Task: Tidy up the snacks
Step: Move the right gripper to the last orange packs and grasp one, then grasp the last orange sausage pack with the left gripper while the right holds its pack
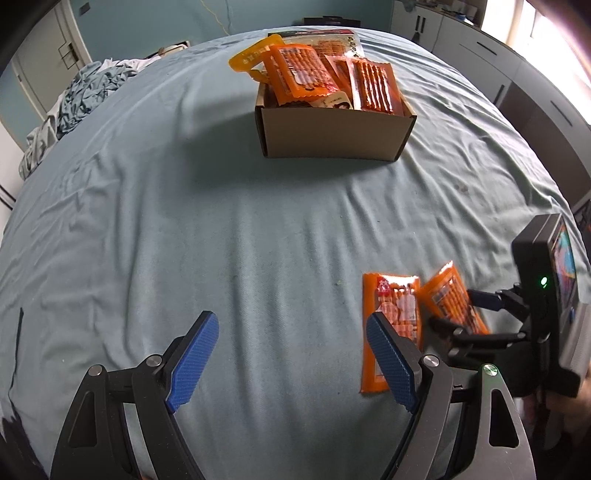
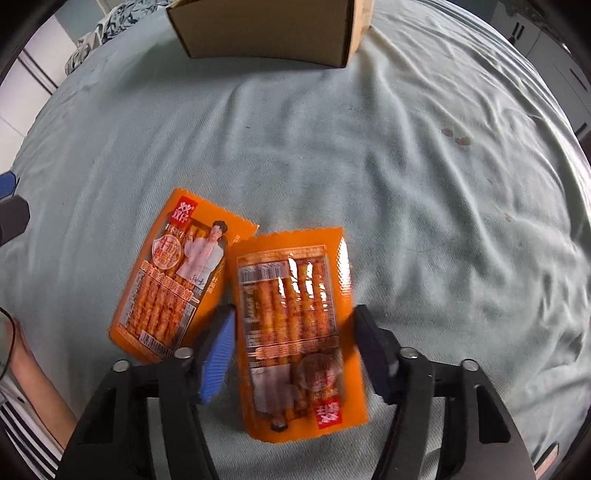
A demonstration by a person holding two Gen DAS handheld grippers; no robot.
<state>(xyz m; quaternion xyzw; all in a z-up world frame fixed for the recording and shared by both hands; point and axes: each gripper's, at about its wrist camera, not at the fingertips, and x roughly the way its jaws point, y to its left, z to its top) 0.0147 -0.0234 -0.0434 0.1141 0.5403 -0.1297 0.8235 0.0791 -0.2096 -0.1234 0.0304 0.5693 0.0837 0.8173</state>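
Orange packet [image 2: 295, 332] between right gripper [image 2: 291, 354] fingers | second packet [image 2: 177, 277] beside

Lighting: soft daylight, blown-out window [image 1: 550, 22] upper right. Box [image 1: 332, 136] casts a shadow leftward. Glare on snack packet [image 2: 299, 325]. Strong fisheye curvature, dark vignetted corners; mild motion blur.

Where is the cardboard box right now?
The cardboard box sits far across the bed sheet, already holding orange packets; the right wrist view shows its wall beyond two loose packets.
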